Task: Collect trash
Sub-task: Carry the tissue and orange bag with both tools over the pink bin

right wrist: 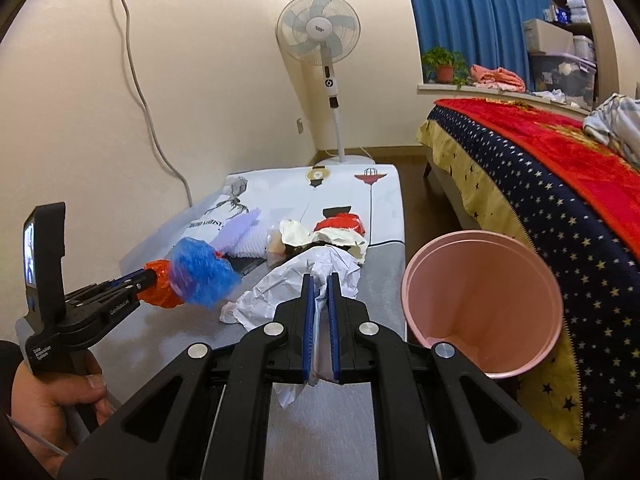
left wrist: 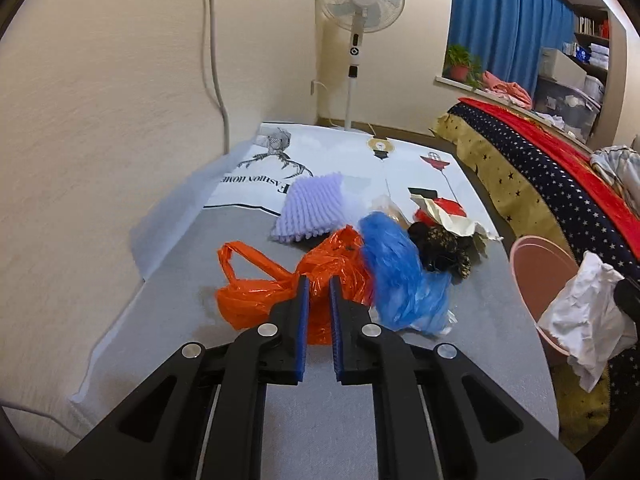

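Note:
My left gripper (left wrist: 319,280) is shut on an orange plastic bag (left wrist: 280,288) on the grey table; it shows from the side in the right wrist view (right wrist: 150,278). A blue plastic bag (left wrist: 400,276) lies against the orange one. My right gripper (right wrist: 320,280) is shut on a crumpled white paper (right wrist: 304,280), held above the table beside a pink bin (right wrist: 484,304). The paper (left wrist: 584,316) and bin (left wrist: 536,268) show at the right of the left wrist view. Farther back lie a lilac foam sheet (left wrist: 312,208), a dark wrapper (left wrist: 444,248) and red and cream scraps (left wrist: 444,210).
The table (left wrist: 180,320) runs along a cream wall on the left. A bed with a red and star-patterned cover (right wrist: 560,184) stands on the right. A white standing fan (right wrist: 320,36) is at the far end, with blue curtains (right wrist: 472,12) beyond.

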The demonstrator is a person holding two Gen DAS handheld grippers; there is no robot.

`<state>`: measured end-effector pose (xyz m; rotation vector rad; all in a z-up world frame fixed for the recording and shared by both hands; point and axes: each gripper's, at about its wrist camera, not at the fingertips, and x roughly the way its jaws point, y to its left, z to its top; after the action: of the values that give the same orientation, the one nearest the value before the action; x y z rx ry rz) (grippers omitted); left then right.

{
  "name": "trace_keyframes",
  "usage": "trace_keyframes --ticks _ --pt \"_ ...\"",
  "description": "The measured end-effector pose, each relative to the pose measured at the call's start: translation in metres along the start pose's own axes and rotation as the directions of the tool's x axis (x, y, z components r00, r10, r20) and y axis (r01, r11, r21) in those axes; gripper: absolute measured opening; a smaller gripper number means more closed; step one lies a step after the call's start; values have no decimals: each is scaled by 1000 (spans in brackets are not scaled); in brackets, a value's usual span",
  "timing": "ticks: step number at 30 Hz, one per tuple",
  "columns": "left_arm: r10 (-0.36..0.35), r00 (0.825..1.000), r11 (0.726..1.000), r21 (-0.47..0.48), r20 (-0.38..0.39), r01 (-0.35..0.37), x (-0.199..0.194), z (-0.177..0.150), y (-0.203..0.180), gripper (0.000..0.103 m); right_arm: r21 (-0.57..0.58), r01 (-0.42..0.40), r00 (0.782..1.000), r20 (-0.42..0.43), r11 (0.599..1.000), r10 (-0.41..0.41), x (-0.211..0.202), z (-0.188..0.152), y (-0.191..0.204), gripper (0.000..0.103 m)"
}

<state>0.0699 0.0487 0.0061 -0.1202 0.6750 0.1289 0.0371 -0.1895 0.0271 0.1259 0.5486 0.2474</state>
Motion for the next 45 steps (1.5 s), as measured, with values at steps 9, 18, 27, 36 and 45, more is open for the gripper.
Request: trace_keyframes --ticks 9,18,27,36,45 --pt "-25 998 999 -40 54 27 -29 1 8 10 3 26 999 35 1000 -26 -33 15 -5 7" --pt "-107 990 993 -38 97 111 -63 7 -7 10 -12 56 998 35 998 -55 -58 25 -5 7" --pt "-205 969 979 10 138 205 -87 19 -40 10 -17 107 992 61 994 -106 -74 42 -19 7" --pt "-301 943 953 74 142 293 -70 20 -81 10 -36 183 981 73 983 -180 -62 72 -58 7" --pt "-376 921 920 160 98 359 -40 22 -128 10 13 266 961 79 964 -266 -41 91 -115 7"
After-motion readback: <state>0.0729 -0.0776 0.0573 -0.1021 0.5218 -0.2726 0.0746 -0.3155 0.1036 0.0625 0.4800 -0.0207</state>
